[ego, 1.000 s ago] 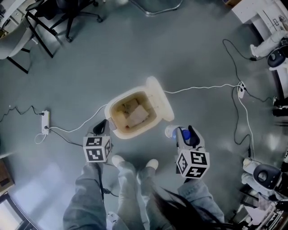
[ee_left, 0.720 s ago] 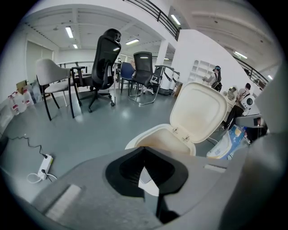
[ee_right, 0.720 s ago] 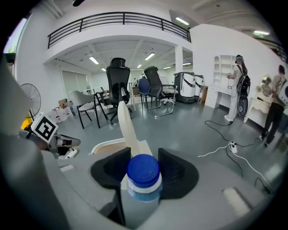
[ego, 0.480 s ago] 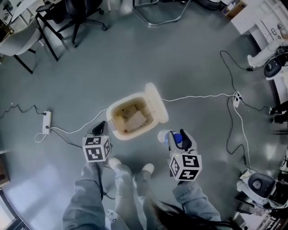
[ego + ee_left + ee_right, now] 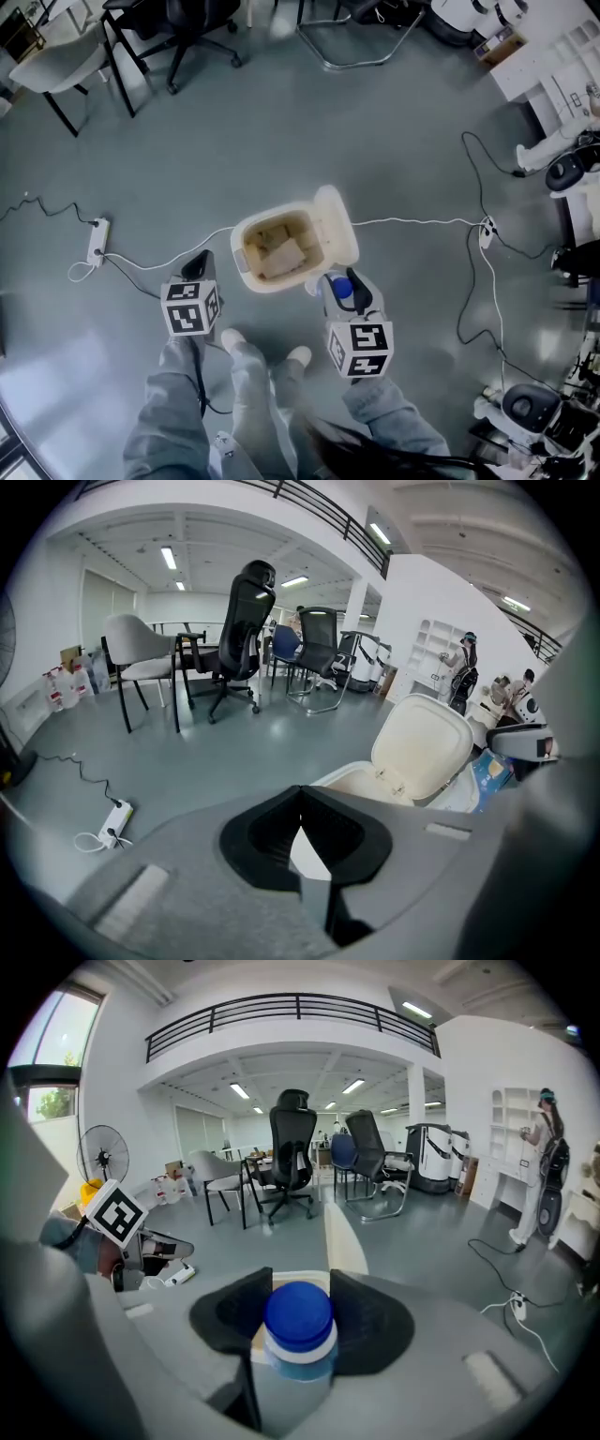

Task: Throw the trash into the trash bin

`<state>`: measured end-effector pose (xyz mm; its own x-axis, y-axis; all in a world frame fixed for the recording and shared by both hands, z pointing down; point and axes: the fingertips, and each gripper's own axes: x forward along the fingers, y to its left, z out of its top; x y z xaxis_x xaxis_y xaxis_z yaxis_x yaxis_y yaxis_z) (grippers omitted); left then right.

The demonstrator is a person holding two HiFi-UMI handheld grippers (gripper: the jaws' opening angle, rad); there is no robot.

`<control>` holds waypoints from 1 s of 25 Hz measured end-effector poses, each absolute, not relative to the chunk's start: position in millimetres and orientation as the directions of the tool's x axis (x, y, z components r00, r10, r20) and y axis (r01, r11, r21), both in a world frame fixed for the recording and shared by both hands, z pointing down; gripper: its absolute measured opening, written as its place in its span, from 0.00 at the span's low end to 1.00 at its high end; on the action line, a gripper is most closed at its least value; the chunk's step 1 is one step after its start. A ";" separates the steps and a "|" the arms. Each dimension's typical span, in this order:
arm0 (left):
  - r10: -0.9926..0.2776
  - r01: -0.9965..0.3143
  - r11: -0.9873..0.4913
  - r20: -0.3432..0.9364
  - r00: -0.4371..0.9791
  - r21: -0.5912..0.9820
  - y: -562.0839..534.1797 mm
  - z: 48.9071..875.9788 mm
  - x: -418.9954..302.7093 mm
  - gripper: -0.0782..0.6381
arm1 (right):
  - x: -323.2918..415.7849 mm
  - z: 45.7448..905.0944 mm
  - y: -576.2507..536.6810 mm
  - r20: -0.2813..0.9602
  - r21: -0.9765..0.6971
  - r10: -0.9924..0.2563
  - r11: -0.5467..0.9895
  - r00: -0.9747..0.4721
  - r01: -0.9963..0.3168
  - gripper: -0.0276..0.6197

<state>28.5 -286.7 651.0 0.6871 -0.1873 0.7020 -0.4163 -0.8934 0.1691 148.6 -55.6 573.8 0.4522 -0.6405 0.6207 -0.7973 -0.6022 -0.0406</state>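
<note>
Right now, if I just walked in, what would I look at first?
Probably the cream trash bin in the middle of the grey floor, its lid flipped open and trash inside. Right beside it, the right tool grips a bottle with a bright blue cap, pointed toward the bin. The left tool hangs empty on the bin's other side, jaws together.

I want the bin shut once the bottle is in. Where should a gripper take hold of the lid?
Probably by the lid's free rounded edge, the one farthest from the hinge, coming from above. It stands open off the trash bin's rim as a thin flat panel, so the jaws can straddle that edge.
</note>
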 end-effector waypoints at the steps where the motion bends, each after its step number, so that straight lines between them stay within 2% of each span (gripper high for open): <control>1: -0.192 -0.424 -0.890 0.702 0.686 0.171 -291.1 651.5 23.5 0.12 | 147.1 573.7 -63.9 0.620 -0.041 -0.647 -0.591 0.443 -0.806 0.34; 13: -0.231 -0.512 -0.833 0.711 0.664 0.209 -353.7 680.0 -35.4 0.12 | 154.5 608.8 -151.0 0.647 0.000 -0.643 -0.536 0.409 -0.844 0.34; 25: -0.213 -0.512 -0.833 0.730 0.649 0.211 -393.4 706.0 -48.1 0.12 | 160.7 637.7 -192.7 0.675 0.003 -0.619 -0.543 0.403 -0.840 0.35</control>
